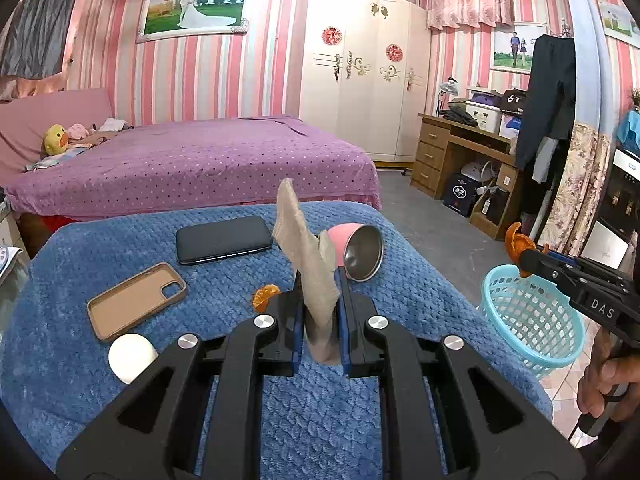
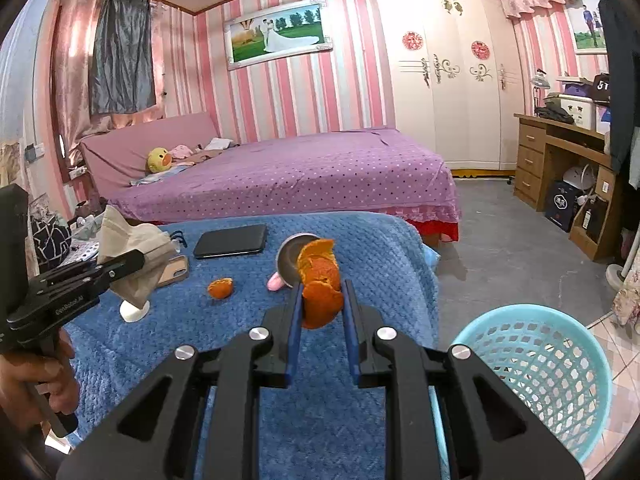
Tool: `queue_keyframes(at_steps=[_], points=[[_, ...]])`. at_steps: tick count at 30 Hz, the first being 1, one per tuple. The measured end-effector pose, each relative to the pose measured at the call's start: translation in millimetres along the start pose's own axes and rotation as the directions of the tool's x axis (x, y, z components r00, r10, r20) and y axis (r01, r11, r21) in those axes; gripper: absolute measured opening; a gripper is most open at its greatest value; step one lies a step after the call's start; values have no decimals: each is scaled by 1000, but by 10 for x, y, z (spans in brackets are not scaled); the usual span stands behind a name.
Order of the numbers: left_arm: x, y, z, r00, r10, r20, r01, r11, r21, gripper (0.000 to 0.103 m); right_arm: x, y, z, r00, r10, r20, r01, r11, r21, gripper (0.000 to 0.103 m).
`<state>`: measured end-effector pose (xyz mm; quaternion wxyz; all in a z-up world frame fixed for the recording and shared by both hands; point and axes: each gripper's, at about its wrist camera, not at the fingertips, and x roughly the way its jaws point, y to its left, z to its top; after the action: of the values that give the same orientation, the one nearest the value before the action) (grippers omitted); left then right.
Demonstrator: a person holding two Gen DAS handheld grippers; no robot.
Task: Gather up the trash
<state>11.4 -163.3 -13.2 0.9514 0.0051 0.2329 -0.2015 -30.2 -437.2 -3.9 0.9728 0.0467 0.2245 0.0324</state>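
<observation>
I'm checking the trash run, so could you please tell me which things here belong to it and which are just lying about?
Job: tissue in left claw; orange peel in right claw; loose peel; basket.
Lying about: phone, phone case, pink cup.

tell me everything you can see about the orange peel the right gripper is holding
The orange peel is a curled, torn piece of citrus rind, bright orange with a rough, dimpled look and jagged edges. It stands roughly upright, pinched low down between the blue-padded fingers of the right gripper, with most of it sticking up above them. It is lifted clear of the blue blanket, touching nothing but the pads. From the left wrist view it hangs above the rim of the light blue basket.
</observation>
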Motion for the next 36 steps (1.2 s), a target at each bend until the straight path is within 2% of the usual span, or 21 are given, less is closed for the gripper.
queue_keyframes(at_steps=[15, 25, 32, 36], points=[[56, -292, 11, 999, -47, 7, 47, 999, 22, 12, -87, -287, -41, 999, -47, 2, 47, 998, 39, 19], [99, -511, 5, 991, -137, 13, 137, 991, 5, 12, -166, -557, -75, 997, -82, 3, 81, 994, 78, 19], [193, -789, -12, 985, -173, 0, 173, 985, 14, 12, -262, -779, -115, 994, -113, 10, 111, 987, 112, 19], [247, -1104, -30, 977, -215, -4, 215, 976, 40, 12, -290, -871, -143, 991, -134, 4, 133, 984, 118, 19]])
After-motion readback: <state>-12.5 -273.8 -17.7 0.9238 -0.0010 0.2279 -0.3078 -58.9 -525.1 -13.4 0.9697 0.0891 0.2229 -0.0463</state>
